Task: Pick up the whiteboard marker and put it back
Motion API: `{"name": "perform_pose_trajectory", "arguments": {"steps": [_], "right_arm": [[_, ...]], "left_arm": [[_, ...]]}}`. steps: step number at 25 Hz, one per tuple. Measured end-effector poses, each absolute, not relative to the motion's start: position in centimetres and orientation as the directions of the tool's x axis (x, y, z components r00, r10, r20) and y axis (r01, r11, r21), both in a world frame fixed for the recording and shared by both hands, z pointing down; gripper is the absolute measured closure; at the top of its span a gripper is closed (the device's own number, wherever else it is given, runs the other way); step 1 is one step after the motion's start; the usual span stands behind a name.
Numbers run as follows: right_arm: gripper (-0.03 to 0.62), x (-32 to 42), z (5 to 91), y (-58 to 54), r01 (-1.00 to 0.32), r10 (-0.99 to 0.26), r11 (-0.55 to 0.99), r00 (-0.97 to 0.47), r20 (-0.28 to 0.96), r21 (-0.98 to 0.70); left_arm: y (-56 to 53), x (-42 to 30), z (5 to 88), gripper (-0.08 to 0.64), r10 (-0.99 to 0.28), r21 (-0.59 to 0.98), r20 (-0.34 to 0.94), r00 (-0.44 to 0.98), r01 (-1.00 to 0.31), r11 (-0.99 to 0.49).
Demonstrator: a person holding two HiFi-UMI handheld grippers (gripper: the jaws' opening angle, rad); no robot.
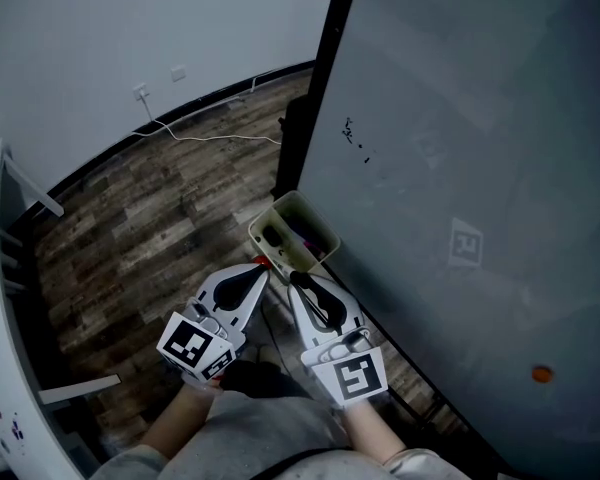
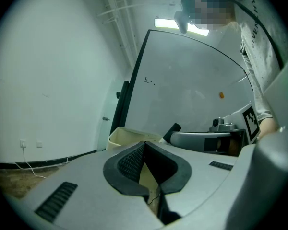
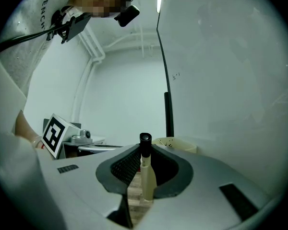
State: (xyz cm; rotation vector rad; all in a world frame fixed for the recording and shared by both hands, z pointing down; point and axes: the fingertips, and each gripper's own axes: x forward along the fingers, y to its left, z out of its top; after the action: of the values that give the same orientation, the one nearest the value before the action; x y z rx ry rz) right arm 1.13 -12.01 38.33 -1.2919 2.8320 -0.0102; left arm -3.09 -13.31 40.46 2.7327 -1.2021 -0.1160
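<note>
Two claws are showing in front of me, one in each of my hands, side by side and near each other. My right claw is gripping the whiteboard marker between its dark ribbed pads. The pale barrel is standing upright in the jaws, and the black cap is sticking out just above them. The jaws are closing narrowly on the barrel from both sides.

My left claw is carrying nothing. Its two jaws are pressing together at the tips, and no thing is sitting between them.

Both claws are pointing toward a cream tray, which is sitting against the lower edge of the whiteboard. The tips of the claws are hovering just beside the near rim of this tray and are not touching it. Some dark things are lying inside the tray, but I cannot tell what they are.

On the whiteboard, a few small black marks are showing near the dark left frame, and one small orange round piece is sticking lower down at the right. Under my hands the wooden floor is spreading out, and a white cable is lying on it along the wall.
</note>
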Motion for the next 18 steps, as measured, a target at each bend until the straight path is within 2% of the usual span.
{"name": "perform_pose_trajectory", "arguments": {"steps": [18], "right_arm": [[0.517,1.5,36.2,-12.3,-0.782,-0.782,0.623,-0.622,-0.029,-0.027]], "left_arm": [[-13.9,-3.0,39.1,0.545,-0.706,0.179,-0.009,0.708,-0.694,-0.698]]}}
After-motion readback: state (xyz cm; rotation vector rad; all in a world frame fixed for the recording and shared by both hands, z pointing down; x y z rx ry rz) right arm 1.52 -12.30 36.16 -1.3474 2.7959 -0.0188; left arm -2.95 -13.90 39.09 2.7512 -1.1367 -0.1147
